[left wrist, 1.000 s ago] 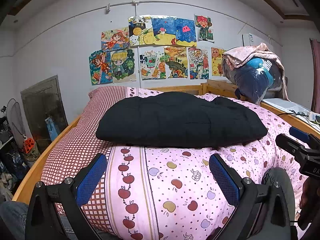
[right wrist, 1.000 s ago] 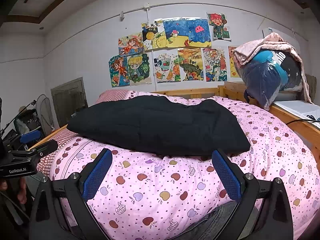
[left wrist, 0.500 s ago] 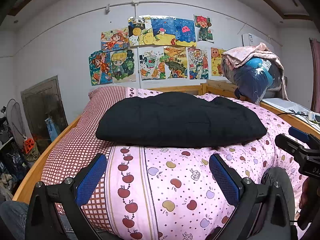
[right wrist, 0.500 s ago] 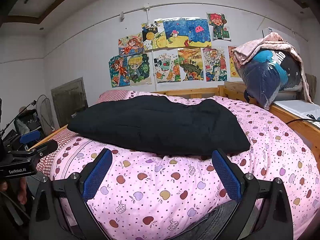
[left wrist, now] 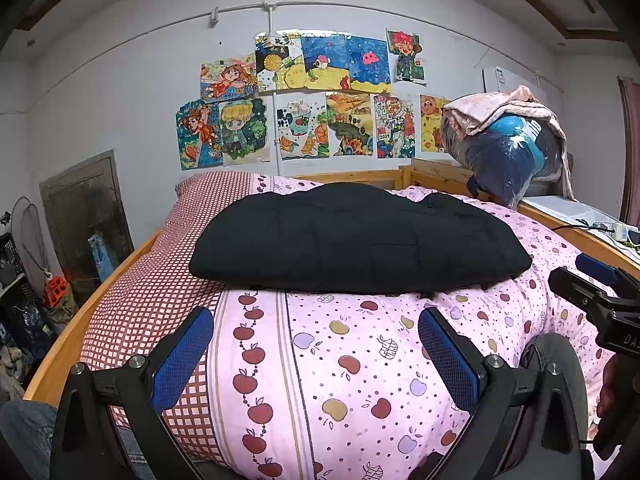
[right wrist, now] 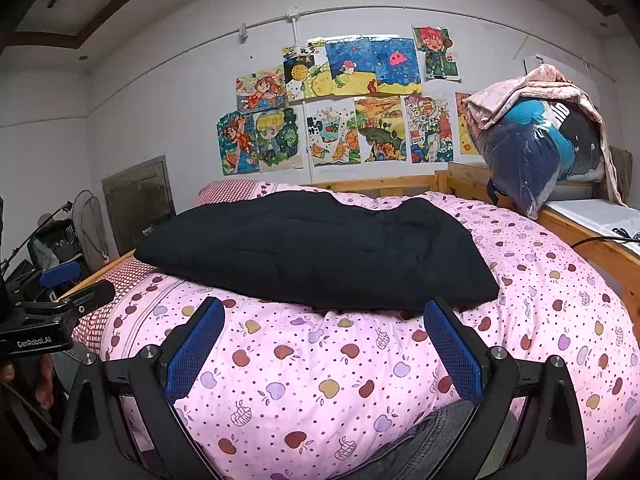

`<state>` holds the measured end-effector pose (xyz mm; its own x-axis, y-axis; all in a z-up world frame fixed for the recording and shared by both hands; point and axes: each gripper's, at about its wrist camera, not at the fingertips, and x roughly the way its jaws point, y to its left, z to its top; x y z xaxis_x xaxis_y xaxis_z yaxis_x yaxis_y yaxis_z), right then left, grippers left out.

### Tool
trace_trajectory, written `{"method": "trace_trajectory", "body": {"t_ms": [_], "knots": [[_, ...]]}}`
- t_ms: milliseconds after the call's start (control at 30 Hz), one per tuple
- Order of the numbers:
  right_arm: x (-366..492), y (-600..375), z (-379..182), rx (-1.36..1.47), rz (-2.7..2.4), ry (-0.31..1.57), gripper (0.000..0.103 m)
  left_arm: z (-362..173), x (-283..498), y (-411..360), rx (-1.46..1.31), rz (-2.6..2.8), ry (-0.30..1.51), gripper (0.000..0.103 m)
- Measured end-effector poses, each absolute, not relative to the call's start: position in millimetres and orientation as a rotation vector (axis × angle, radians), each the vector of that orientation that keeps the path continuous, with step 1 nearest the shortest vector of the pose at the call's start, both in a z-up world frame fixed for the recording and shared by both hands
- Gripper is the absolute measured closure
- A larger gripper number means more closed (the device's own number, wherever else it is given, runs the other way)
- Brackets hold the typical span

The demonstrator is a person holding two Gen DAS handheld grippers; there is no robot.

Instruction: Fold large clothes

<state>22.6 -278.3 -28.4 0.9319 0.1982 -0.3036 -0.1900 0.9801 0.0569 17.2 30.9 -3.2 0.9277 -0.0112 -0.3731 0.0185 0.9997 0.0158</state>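
No change since a second ago: the black garment (left wrist: 360,240) lies folded mid-bed on the pink quilt (left wrist: 360,360). Left gripper (left wrist: 316,344) and right gripper (right wrist: 320,340) stay spread wide, empty, near edge. Folding appears complete.

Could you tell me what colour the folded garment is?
Black garment, clearest in the left wrist view.

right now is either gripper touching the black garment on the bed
No, the left gripper and right gripper both hang open short of the black garment, with bare pink quilt between.
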Motion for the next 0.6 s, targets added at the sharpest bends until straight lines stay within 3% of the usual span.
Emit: {"method": "trace_trajectory", "body": {"t_ms": [600], "knots": [[20.9, -277.4, -27.9, 0.029, 0.196, 0.313, 0.005, -6.9, 14.6, 31.3, 0.008, -0.034, 0.395, 0.0]]}}
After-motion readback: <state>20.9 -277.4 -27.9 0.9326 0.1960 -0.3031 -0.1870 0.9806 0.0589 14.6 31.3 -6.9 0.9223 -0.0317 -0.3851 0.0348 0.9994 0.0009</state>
